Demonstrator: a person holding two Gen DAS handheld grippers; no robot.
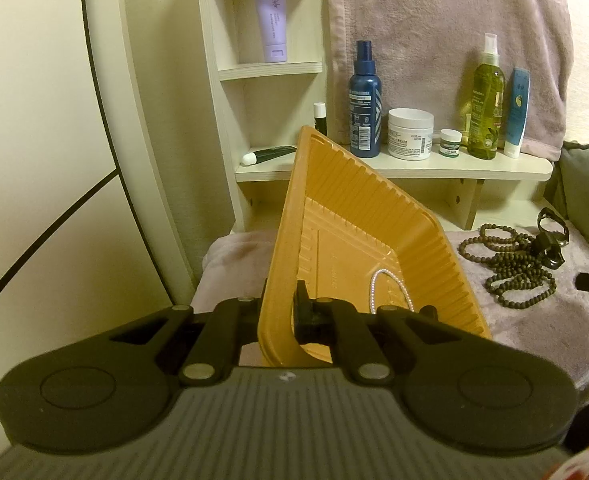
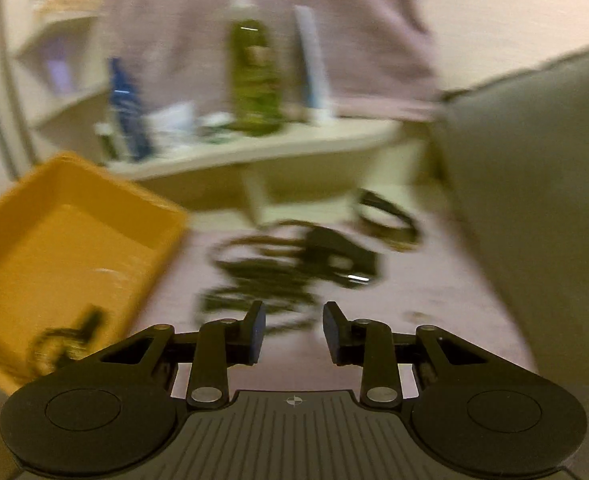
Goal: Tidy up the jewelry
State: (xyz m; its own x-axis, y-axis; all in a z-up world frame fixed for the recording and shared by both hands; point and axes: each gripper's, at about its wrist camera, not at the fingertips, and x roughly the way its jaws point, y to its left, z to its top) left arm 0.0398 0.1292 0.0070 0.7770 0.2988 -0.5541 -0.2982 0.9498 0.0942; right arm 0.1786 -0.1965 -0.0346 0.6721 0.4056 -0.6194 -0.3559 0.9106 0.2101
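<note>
Left hand-held gripper (image 1: 280,312) is clamped on the near rim of a ribbed orange plastic tray (image 1: 374,216), one finger outside the wall and one inside, and the tray stands tilted up on that edge. Inside it, low against the near wall, lies a loop of small white pearl beads (image 1: 390,286). The tray sits over a pale mauve fleece cloth (image 1: 534,328) covering the surface. To the right of the tray, apart from it, a tangle of dark brown wooden bead strands (image 1: 510,260) lies on the cloth, and a black-strapped wristwatch (image 1: 552,236) touches its far right side.

Right hand-held gripper (image 2: 290,332) hovers open over the same cloth with nothing between its fingers; its picture is motion-blurred. Just beyond its tips lie the dark beads and watch, with the orange tray off to its left.

Farther back, a cream wooden shelf (image 1: 394,170) carries a dark blue spray bottle (image 1: 364,102), a white cream jar (image 1: 409,134), a small green-labelled pot (image 1: 450,142), an olive-green spray bottle (image 1: 485,100) and a blue-and-white tube (image 1: 517,114). A lilac tube (image 1: 272,20) stands on a higher shelf.
</note>
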